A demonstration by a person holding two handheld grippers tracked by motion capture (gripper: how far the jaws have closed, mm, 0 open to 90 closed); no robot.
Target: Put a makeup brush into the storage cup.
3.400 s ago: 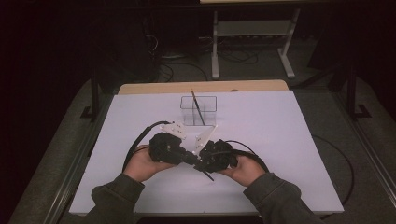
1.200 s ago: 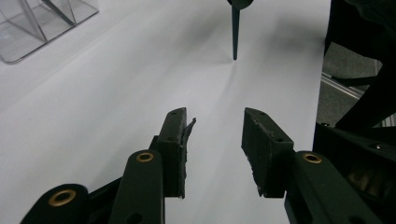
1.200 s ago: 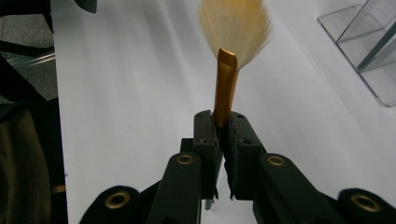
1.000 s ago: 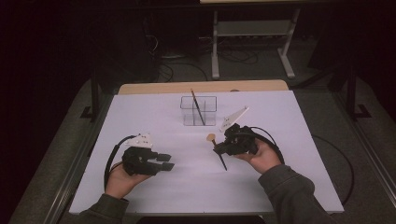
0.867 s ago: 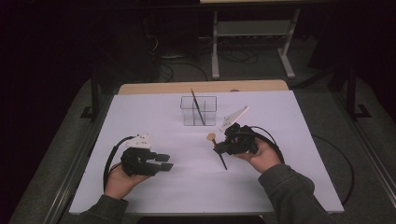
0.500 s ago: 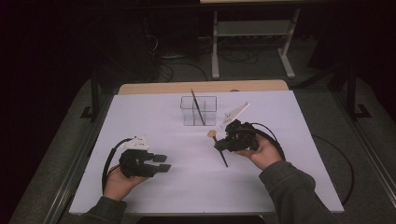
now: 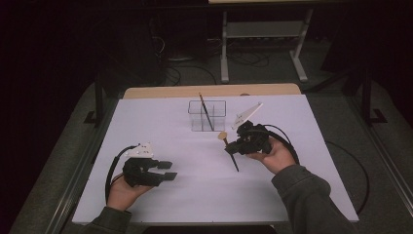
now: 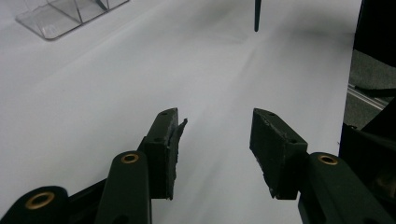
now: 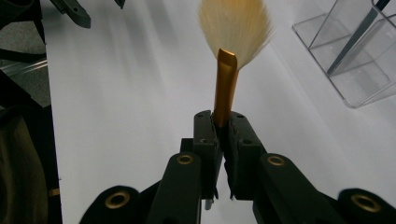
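Right hand-held gripper [image 7: 233, 145] clamps the brush [image 9: 229, 70], bristles pointing away.

Dim room, white table [image 7: 146, 122], grey floor [image 7: 360, 141]

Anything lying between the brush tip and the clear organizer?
No. In the high view, bare white table cover separates the brush from the clear organizer.

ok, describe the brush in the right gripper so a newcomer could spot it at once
On the white table, right of the clear box, the right gripper clamps a brush. Unlike the dark brush standing in the box, it has a gold ferrule and pale fanned bristles.
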